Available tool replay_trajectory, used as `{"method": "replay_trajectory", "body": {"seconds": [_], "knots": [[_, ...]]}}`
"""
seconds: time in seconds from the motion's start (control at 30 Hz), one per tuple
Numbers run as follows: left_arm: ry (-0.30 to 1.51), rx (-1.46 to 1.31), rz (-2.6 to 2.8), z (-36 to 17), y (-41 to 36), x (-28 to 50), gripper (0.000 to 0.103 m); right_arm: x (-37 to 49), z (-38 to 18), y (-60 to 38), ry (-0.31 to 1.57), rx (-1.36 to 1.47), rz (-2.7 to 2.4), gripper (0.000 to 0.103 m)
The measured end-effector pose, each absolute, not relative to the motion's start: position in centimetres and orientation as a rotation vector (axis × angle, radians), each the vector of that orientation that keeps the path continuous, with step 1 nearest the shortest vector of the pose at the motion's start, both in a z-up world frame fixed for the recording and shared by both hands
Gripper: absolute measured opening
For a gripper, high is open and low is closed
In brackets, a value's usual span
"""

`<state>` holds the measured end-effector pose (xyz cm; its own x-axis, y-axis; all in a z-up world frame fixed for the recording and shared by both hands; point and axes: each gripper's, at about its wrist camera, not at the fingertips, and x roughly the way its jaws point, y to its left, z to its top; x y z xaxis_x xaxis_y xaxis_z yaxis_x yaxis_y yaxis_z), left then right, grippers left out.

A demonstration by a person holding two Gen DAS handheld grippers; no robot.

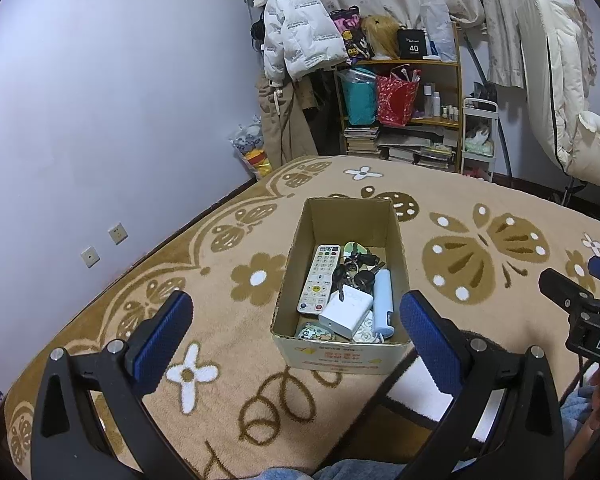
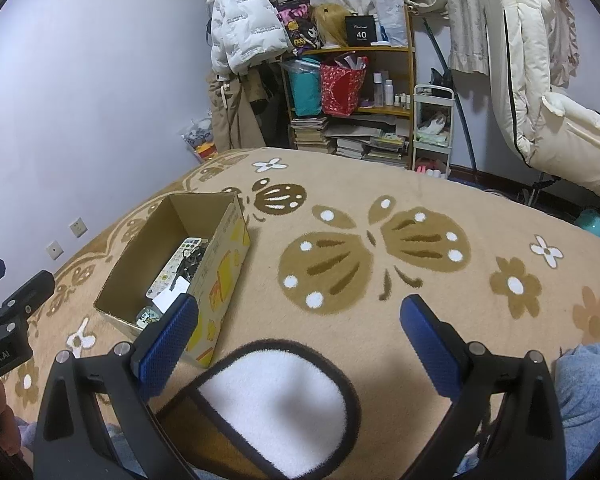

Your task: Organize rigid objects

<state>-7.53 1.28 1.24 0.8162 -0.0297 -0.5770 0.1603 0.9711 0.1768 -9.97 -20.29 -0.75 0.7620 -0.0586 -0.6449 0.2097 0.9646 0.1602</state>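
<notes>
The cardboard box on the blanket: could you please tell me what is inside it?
The cardboard box holds a white remote control, a bunch of keys, a white charger, a light-blue stick-shaped gadget and a cartoon-printed item. Another keypad lies mostly covered beneath the charger.

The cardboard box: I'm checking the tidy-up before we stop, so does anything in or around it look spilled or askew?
Nothing stands out. The cardboard box sits upright on the blanket, with the remote, keys and charger inside.
</notes>
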Motion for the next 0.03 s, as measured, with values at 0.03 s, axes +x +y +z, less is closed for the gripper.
{"method": "replay_trajectory", "body": {"seconds": [0.03], "knots": [[0.606,0.226,-0.101,1.29,1.2,-7.55,0.103,-9.99,-0.79,-20.27,0.689,0.23,-0.148,0.103]]}}
